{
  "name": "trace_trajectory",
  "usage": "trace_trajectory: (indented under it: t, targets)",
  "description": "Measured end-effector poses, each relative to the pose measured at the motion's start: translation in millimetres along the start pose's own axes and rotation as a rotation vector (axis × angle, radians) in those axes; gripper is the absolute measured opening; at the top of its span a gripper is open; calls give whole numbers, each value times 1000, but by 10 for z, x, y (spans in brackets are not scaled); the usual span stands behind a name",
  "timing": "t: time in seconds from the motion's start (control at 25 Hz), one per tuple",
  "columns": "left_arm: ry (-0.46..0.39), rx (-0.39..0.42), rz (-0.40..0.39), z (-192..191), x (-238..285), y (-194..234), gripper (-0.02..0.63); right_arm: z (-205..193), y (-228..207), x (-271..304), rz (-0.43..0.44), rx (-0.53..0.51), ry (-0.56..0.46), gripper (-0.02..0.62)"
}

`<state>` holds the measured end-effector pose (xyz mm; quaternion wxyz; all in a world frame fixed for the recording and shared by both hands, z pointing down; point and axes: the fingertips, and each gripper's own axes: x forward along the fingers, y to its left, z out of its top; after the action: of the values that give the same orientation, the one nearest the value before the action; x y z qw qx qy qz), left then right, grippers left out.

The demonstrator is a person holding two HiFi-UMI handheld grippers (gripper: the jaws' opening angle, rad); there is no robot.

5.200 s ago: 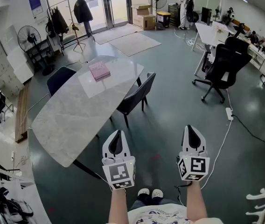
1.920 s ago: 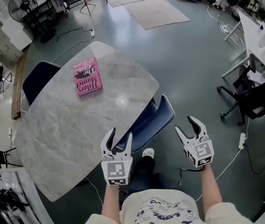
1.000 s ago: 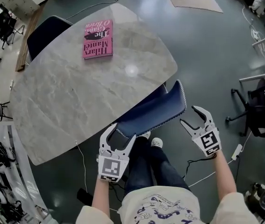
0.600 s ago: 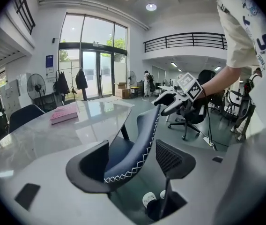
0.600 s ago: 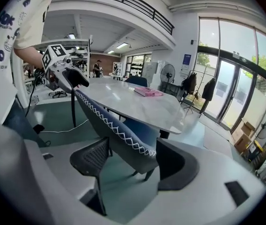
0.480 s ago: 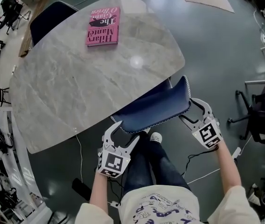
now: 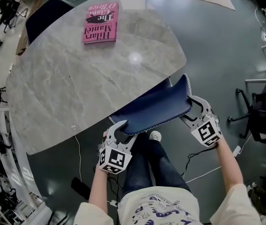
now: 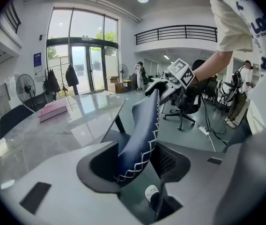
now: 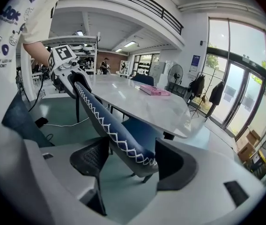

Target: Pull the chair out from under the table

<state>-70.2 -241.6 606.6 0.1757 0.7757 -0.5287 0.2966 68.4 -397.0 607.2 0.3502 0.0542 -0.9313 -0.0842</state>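
Observation:
The chair's dark blue backrest (image 7: pixel 156 109) with white stitching sticks out from under the grey marble table (image 7: pixel 77 88). My left gripper (image 7: pixel 121 131) straddles the backrest's near-left end. Its jaws are closing, and the stitched edge (image 8: pixel 142 135) lies between them against one pad. My right gripper (image 7: pixel 187 108) straddles the far-right end. Those jaws stand wide, with the backrest (image 9: pixel 109 130) between them. In each gripper view the other gripper shows at the far end of the backrest, the right gripper (image 8: pixel 168 83) in one, the left gripper (image 9: pixel 65 64) in the other.
A pink book (image 7: pixel 100 22) lies on the table's far side, and a second dark chair (image 7: pixel 46 13) is tucked in beyond it. The person's legs and shoes (image 7: pixel 154 136) stand just behind the backrest. Black office chairs (image 7: pixel 259 121) and a floor cable (image 7: pixel 203 172) are at the right.
The person has walked up to the table. Both grippers have sunk onto the two ends of the backrest. The left jaws have narrowed around it.

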Motion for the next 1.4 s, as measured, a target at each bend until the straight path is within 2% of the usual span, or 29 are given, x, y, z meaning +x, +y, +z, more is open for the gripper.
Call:
trace_trajectory:
  t: [0.2, 0.36, 0.64, 1.0, 1.4]
  targets:
    - [-7, -3, -24, -7, 22, -13, 212, -3, 22, 46, 32, -21, 2, 312]
    - [-3, 10, -54, 6, 19, -42, 192, 10, 37, 43, 72, -4, -1, 275]
    - [2, 37, -84, 2, 20, -64, 138, 23, 22, 71, 73, 48, 8, 225]
    - [22, 41, -67, -15, -7, -91, 124, 24, 58, 38, 62, 77, 2, 213]
    - [46, 45, -55, -193, -230, -246, 124, 4, 410, -97, 59, 97, -8, 207]
